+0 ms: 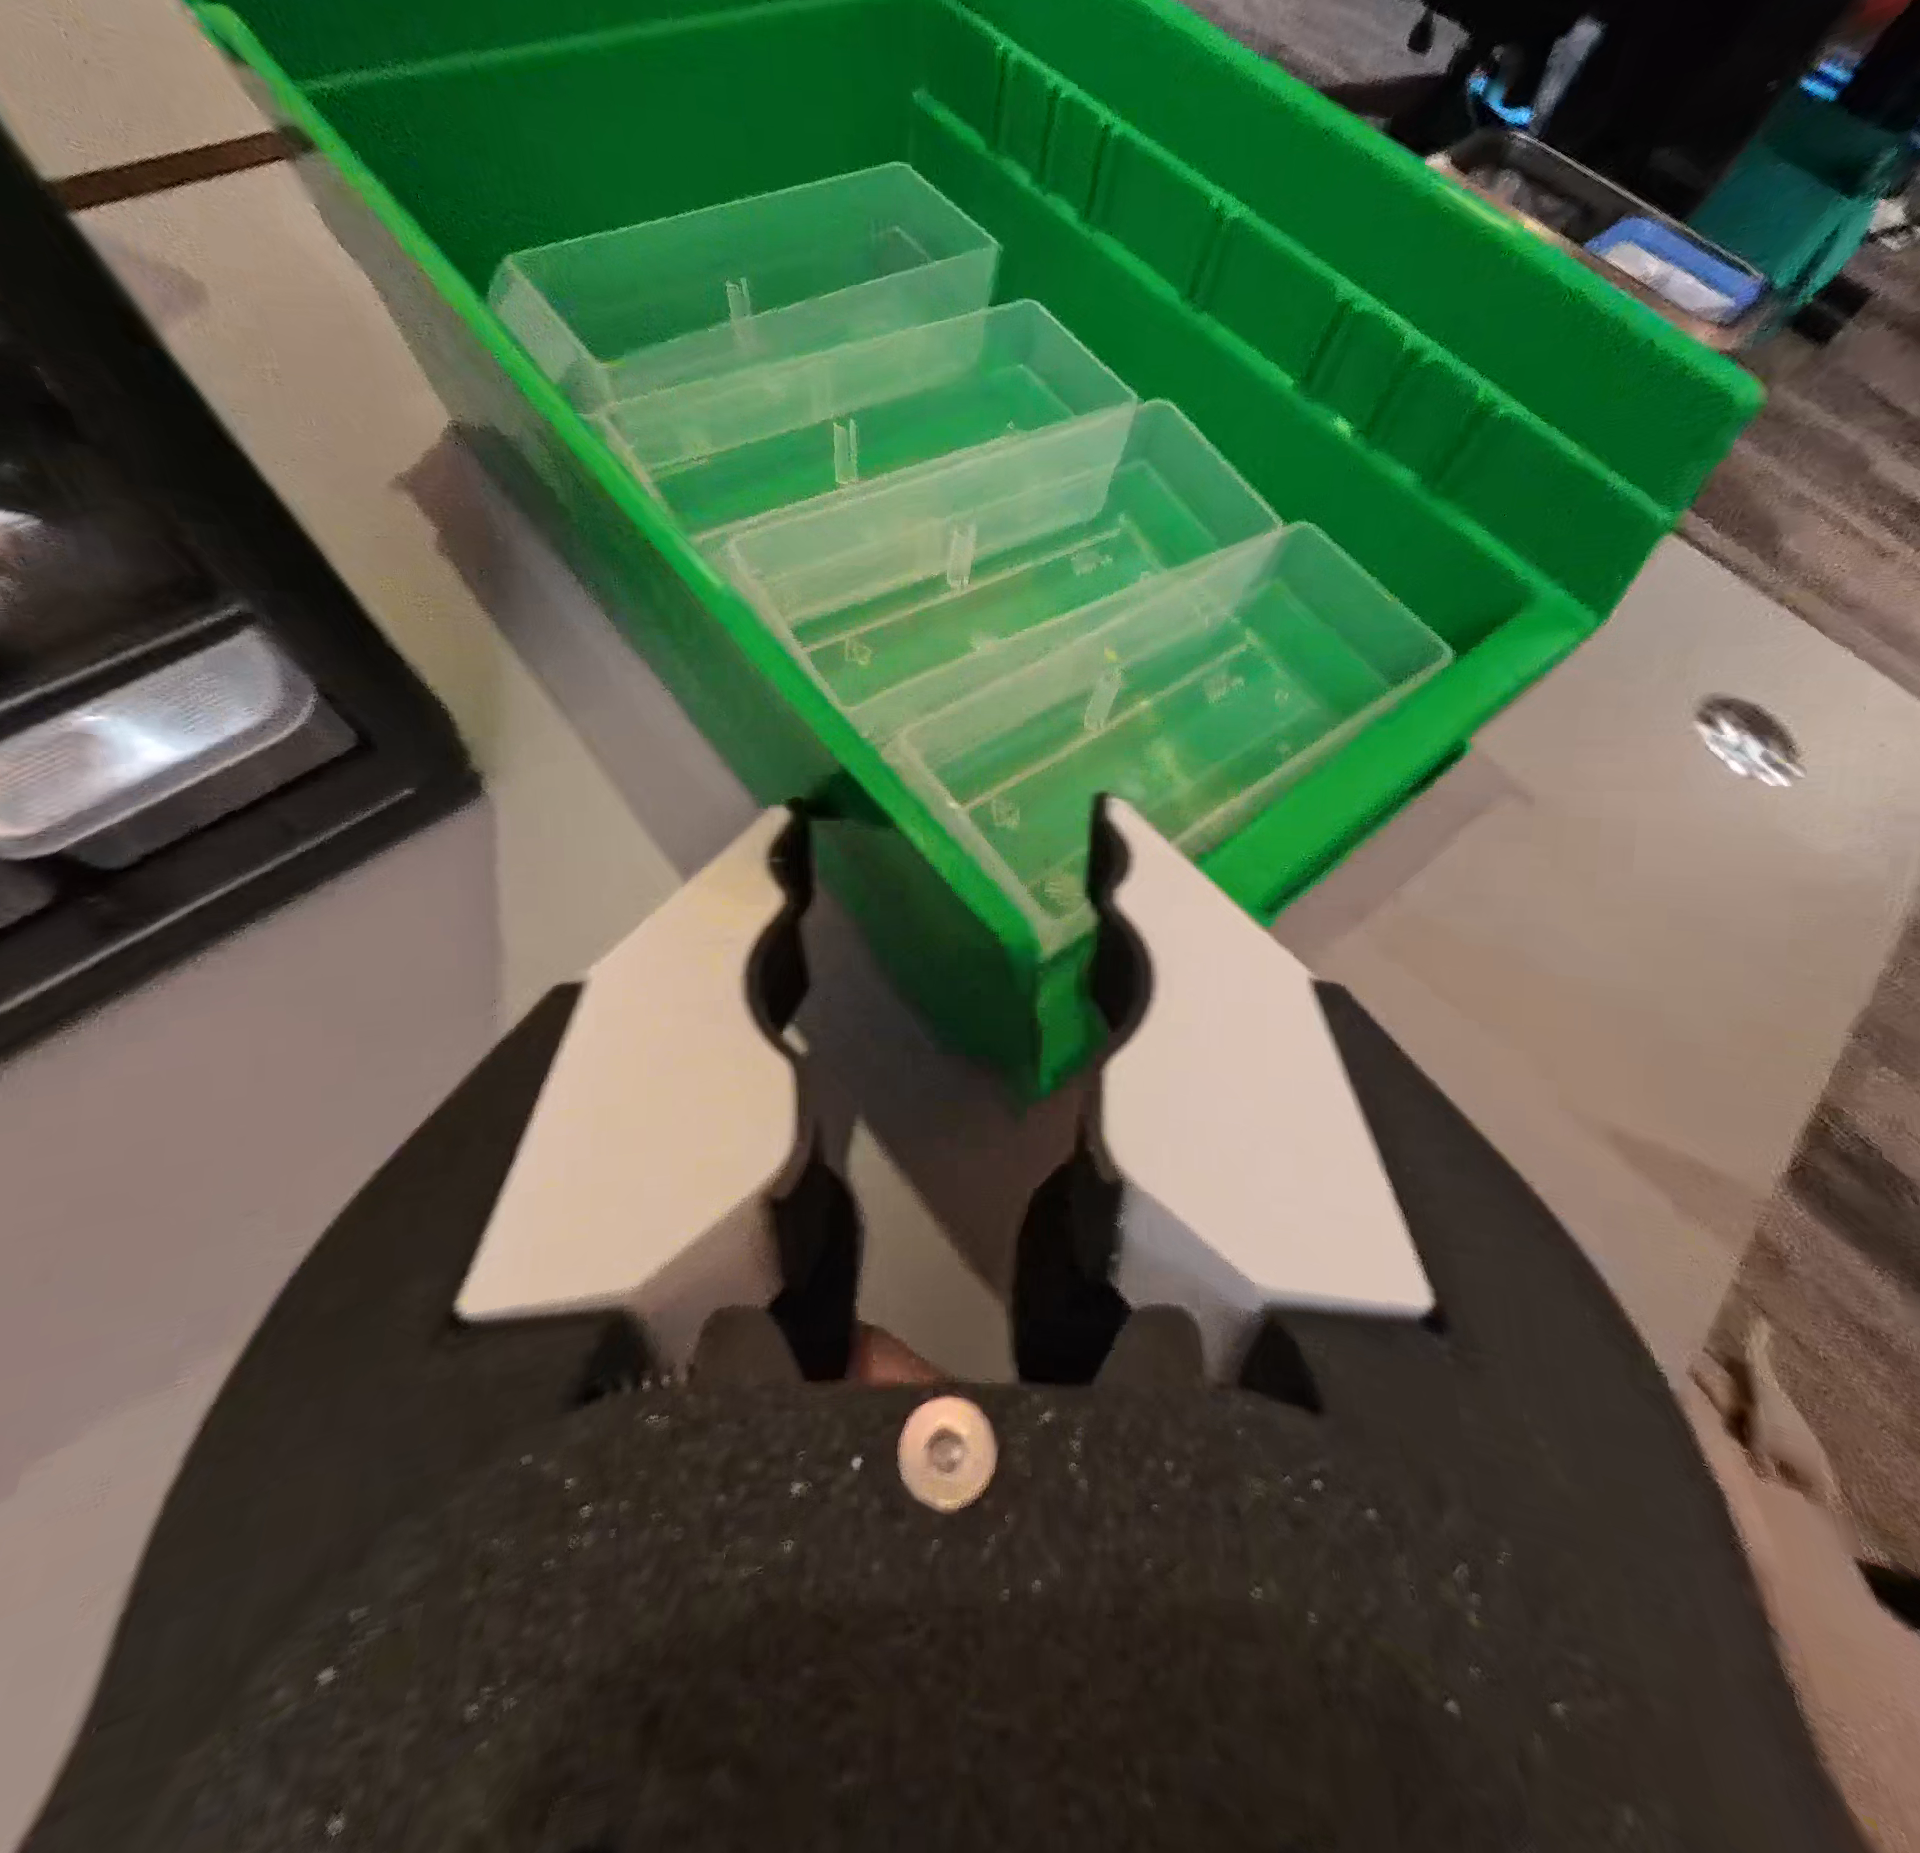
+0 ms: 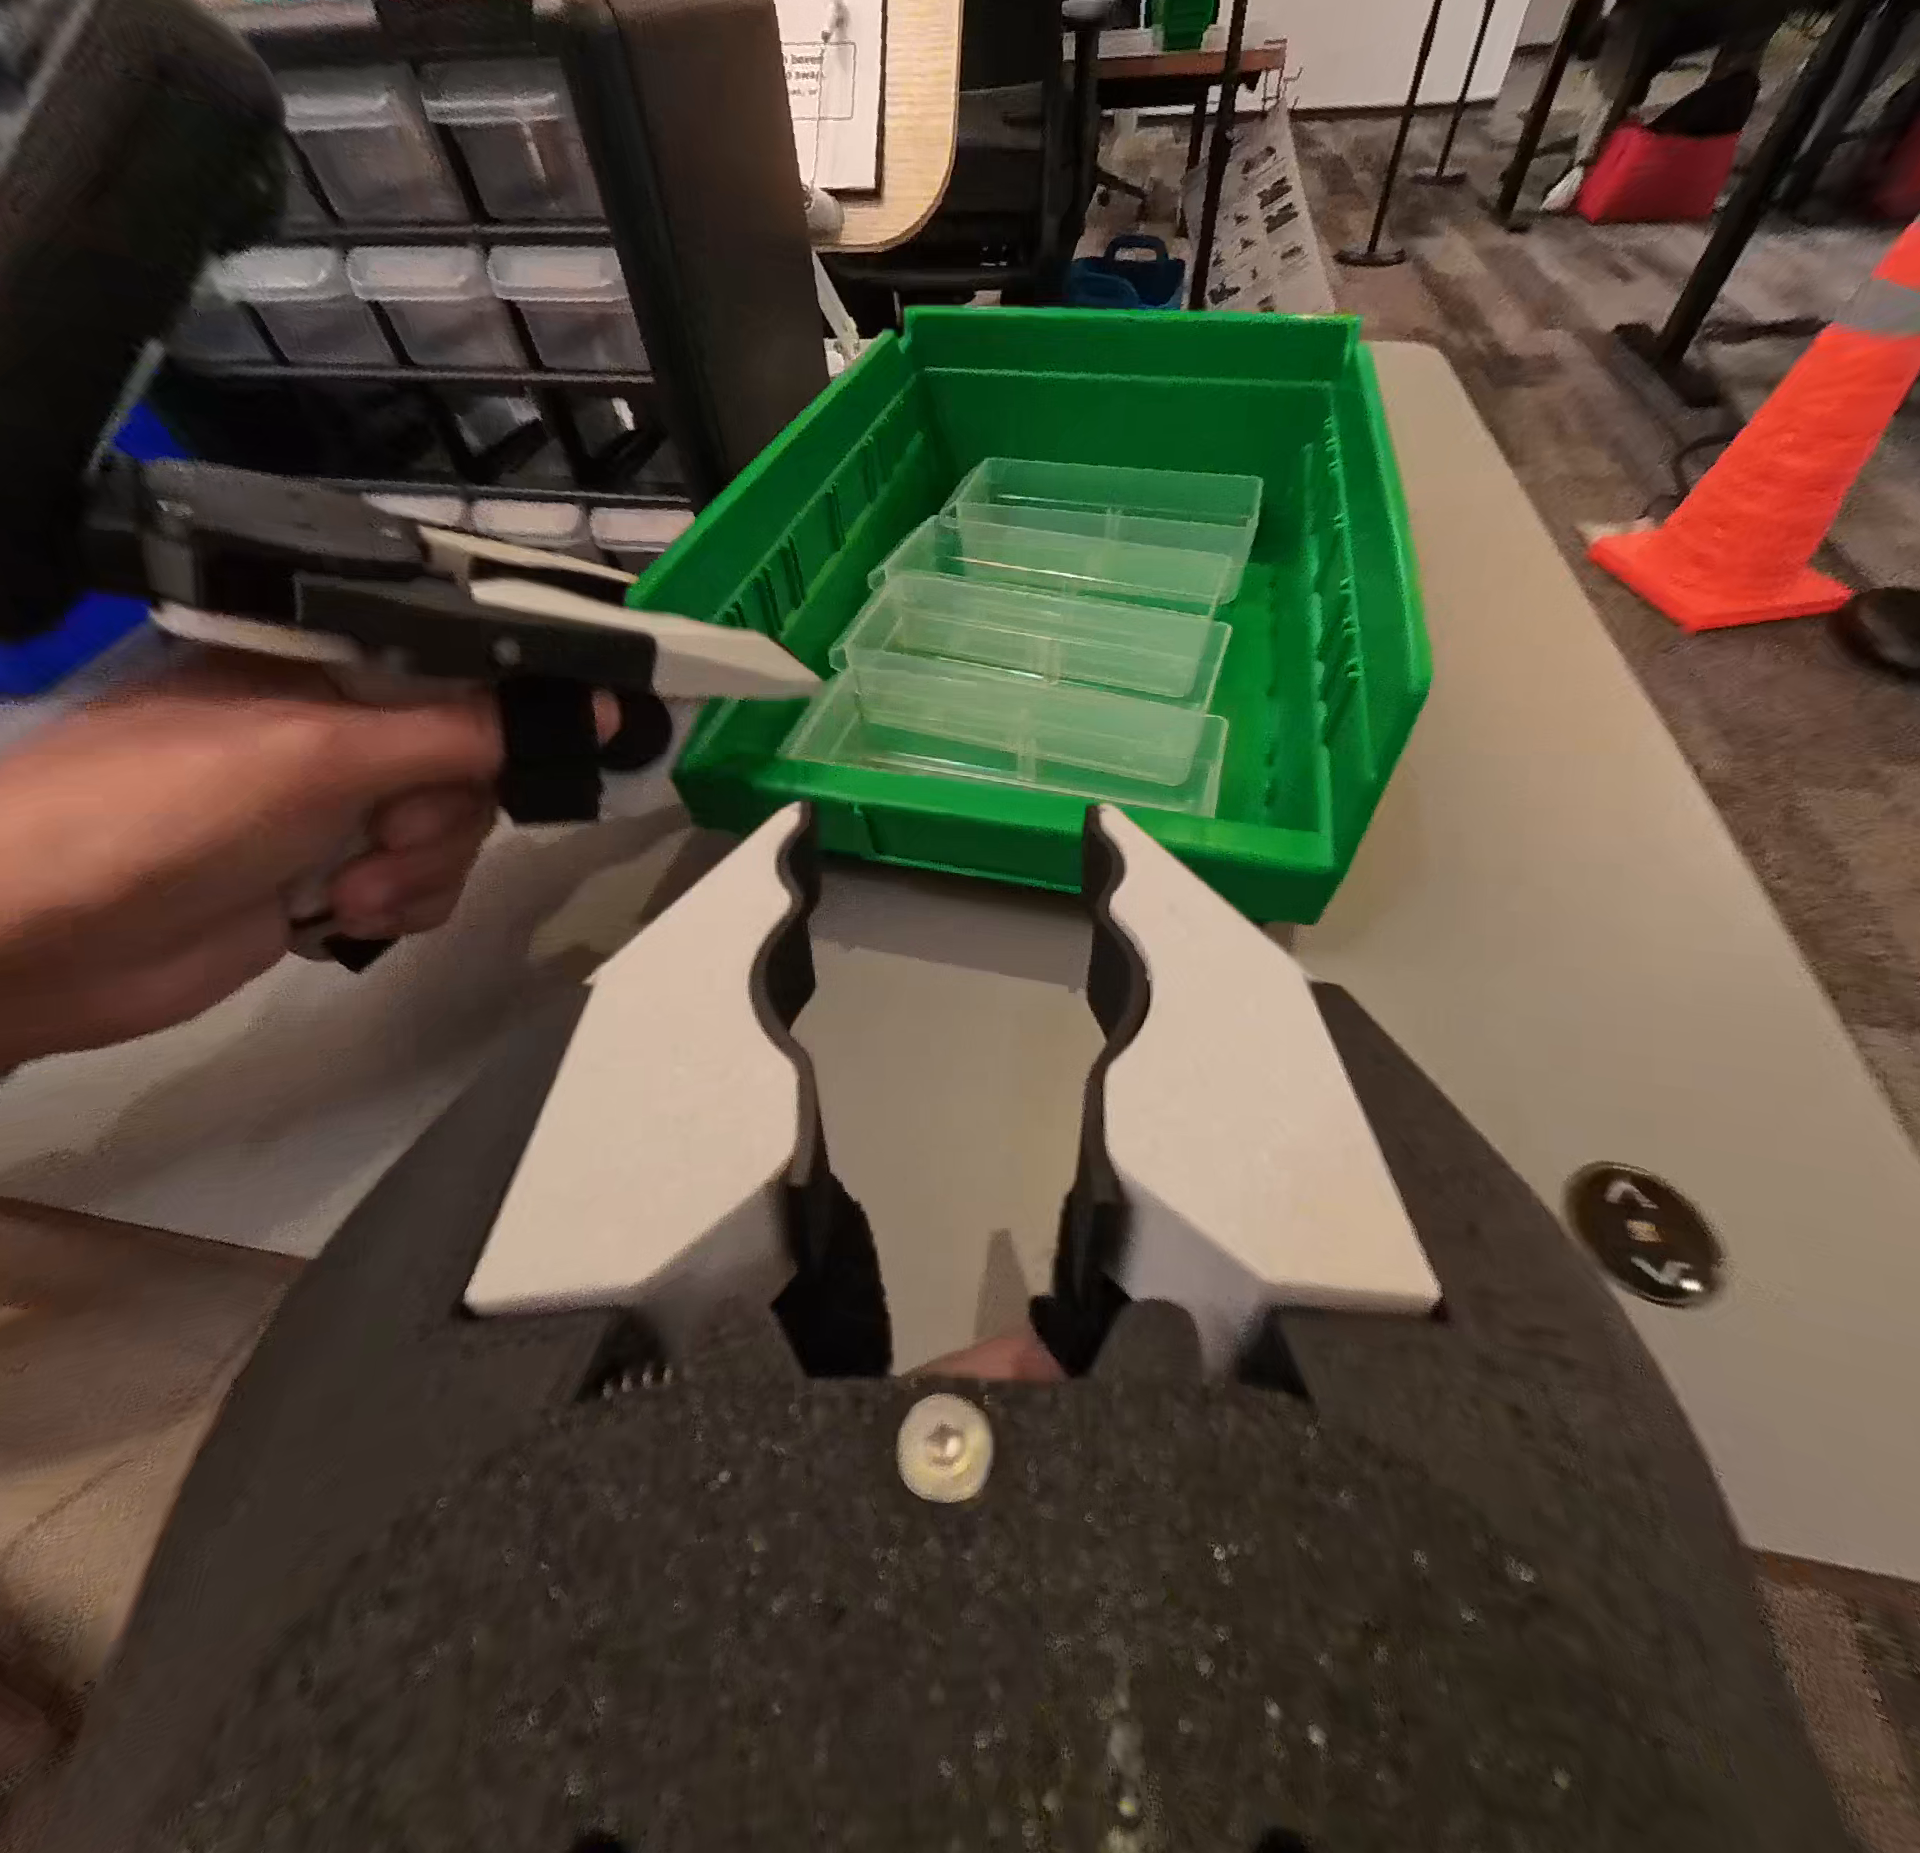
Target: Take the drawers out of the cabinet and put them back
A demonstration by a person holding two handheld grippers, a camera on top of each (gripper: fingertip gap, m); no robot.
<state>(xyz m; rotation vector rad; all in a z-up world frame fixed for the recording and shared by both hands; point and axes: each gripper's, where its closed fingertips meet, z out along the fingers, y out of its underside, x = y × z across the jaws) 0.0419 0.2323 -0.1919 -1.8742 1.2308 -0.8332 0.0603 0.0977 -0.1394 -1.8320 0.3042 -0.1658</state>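
Clear plastic drawers (image 2: 1039, 650), four, are laid in a row inside a green bin (image 2: 1371, 660) on the grey table (image 2: 1558, 972) (cabinet (image 2: 436, 276) behind). Left gripper (image 1: 945, 837) and right gripper (image 2: 945, 837) are held agape, empty.

A green bin (image 2: 1371, 660) holds 4 clear drawers (image 2: 1029, 650) on a grey table (image 2: 1558, 972) beside an orange cone (image 2: 1787, 484).

left hand-held gripper (image 1: 945, 827) parted | over green bin (image 1: 1558, 432) corner | four clear drawers (image 1: 966, 515) inside
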